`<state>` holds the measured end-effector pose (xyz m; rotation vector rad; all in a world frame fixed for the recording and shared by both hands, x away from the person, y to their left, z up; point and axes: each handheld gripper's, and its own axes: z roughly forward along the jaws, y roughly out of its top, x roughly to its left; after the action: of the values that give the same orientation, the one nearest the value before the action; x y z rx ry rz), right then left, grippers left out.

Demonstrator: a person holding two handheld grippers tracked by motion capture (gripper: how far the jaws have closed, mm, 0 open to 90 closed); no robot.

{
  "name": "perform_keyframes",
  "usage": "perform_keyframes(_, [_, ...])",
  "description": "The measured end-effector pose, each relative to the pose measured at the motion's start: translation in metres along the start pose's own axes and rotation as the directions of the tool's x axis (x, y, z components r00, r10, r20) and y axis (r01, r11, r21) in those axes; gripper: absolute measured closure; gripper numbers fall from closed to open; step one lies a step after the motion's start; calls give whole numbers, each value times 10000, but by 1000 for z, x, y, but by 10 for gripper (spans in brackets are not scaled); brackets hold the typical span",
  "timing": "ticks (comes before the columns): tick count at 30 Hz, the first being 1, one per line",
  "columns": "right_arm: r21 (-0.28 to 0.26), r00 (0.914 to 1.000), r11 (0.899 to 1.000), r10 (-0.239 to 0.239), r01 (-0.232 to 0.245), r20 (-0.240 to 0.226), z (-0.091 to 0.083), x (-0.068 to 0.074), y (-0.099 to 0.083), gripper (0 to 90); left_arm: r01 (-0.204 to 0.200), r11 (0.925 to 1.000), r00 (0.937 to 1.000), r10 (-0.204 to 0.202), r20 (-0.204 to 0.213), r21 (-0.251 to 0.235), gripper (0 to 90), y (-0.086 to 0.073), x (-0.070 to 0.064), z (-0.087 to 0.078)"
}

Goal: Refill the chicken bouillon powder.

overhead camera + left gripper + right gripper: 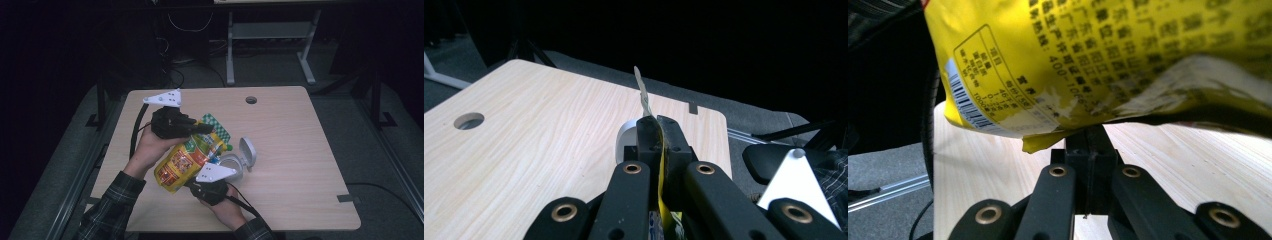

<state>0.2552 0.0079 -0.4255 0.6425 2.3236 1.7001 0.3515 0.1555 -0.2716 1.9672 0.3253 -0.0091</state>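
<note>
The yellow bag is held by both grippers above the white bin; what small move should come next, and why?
Probably lower the bag toward the open bin. The left gripper pinches its top edge, the right gripper its bottom edge, and the lid stands open.

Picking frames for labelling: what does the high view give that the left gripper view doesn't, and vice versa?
High view alone: the snack bag's printed front, the small white bin with its lid flipped open, both forearms, and the right claw at the bag's lower edge. Left gripper view alone: the left claw shut on the bag's thin yellow edge, seen edge-on between the jaws. Shared: the wooden table, its round cable hole, the bag, and part of the white bin.
</note>
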Motion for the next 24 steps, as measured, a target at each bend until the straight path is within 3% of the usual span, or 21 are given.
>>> perform_keyframes(10, [-188,9994,9998,-90,83,-342,0,4,-1,900,16,9989,10000,-20,93,469,900,0,0,13])
perform_keyframes(24, [-469,9975,9988,-142,110,-686,0,5,-3,900,121,9918,9999,-112,-75,1270,900,-1,3,32])
